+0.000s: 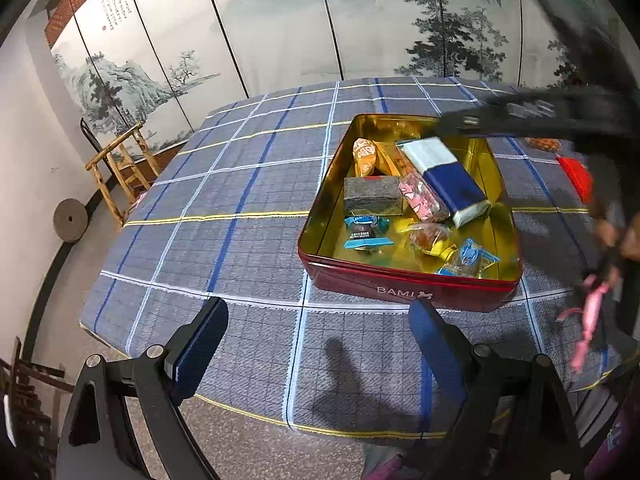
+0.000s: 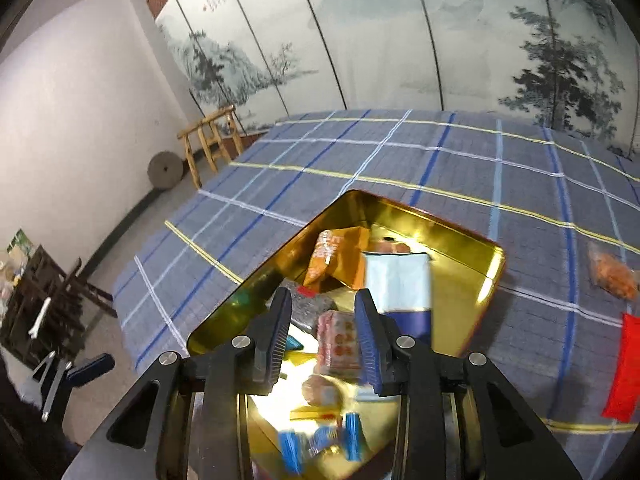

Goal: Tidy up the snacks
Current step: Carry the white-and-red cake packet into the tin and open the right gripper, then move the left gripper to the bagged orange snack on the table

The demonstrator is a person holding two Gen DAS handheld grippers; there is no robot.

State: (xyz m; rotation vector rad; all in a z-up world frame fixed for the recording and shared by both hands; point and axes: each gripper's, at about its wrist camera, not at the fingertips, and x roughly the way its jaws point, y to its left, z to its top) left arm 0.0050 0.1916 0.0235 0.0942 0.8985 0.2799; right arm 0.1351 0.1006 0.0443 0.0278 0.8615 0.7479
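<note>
A red tin (image 1: 400, 284) with a gold inside stands open on the checked cloth. In it lie a light-blue and navy pack (image 1: 444, 176), a pink packet (image 1: 424, 198), an orange packet (image 1: 365, 156), a grey block (image 1: 372, 196) and several blue-wrapped sweets (image 1: 364, 232). My left gripper (image 1: 320, 308) hangs open over bare cloth in front of the tin. My right gripper (image 2: 323, 298) hovers above the tin (image 2: 440, 220), jaws a little apart and gripping nothing; the pink packet (image 2: 338, 340) lies below the gap. An orange snack bag (image 2: 612, 272) and a red packet (image 2: 624, 372) lie outside the tin, to its right.
The right gripper shows as a dark blur (image 1: 520, 114) across the tin's far right corner. A pink object (image 1: 588, 320) dangles by a hand at the right edge. A wooden chair (image 1: 120, 160) and a millstone (image 1: 70, 220) stand left of the table. A painted screen is behind.
</note>
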